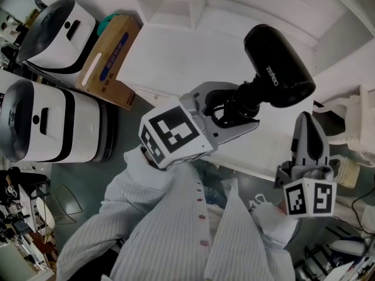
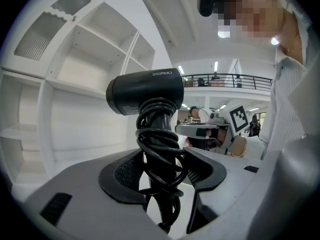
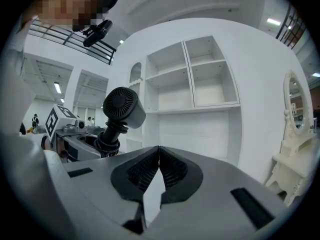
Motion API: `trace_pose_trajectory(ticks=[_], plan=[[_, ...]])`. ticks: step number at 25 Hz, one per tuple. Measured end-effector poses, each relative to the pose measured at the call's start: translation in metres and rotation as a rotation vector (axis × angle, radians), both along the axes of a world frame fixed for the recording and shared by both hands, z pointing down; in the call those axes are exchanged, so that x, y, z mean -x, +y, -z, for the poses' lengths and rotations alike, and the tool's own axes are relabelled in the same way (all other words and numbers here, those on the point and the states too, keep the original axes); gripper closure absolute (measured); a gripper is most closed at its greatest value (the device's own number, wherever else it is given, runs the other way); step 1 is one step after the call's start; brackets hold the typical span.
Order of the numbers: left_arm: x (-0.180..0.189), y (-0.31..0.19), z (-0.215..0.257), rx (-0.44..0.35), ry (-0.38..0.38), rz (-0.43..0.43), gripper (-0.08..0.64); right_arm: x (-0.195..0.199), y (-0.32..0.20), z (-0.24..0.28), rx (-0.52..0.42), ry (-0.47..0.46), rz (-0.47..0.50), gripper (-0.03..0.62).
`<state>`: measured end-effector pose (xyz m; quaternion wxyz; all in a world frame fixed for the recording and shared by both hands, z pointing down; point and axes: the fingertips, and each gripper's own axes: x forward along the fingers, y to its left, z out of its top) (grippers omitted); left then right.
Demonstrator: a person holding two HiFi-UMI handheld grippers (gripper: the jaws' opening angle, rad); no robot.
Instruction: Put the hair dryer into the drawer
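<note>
Firmly, the left claw (image 2: pixel 162 176) clamps the cord-wrapped, matte black hair dryer (image 2: pixel 145 91).

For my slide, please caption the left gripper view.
Left gripper holds black hair dryer by its cord-wrapped handle, white shelves behind.

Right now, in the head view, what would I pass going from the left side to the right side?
White machines → cardboard box → left tongs → black hair dryer they hold → white furniture at the edge. The right tongs overlap the dryer, so I skip them.
</note>
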<state>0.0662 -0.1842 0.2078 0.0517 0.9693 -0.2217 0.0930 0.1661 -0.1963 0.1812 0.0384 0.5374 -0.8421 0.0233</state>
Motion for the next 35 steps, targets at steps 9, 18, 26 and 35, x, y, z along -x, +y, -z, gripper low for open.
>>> trace_pose_trajectory(ticks=[9,18,26,35], plan=[[-0.013,0.0,-0.039,0.022,-0.112,-0.036,0.311,-0.022,-0.001,-0.019,0.041,-0.023,-0.054,0.581],[-0.026,0.012,-0.111,0.073,-0.256,-0.086,0.312,-0.047,0.009,-0.045,0.097,-0.033,-0.113,0.581],[-0.033,0.029,-0.182,0.137,-0.359,-0.138,0.311,-0.049,0.018,-0.062,0.131,-0.035,-0.126,0.581],[-0.048,0.043,-0.246,0.178,-0.444,-0.218,0.312,-0.053,0.027,-0.085,0.178,-0.043,-0.151,0.581]])
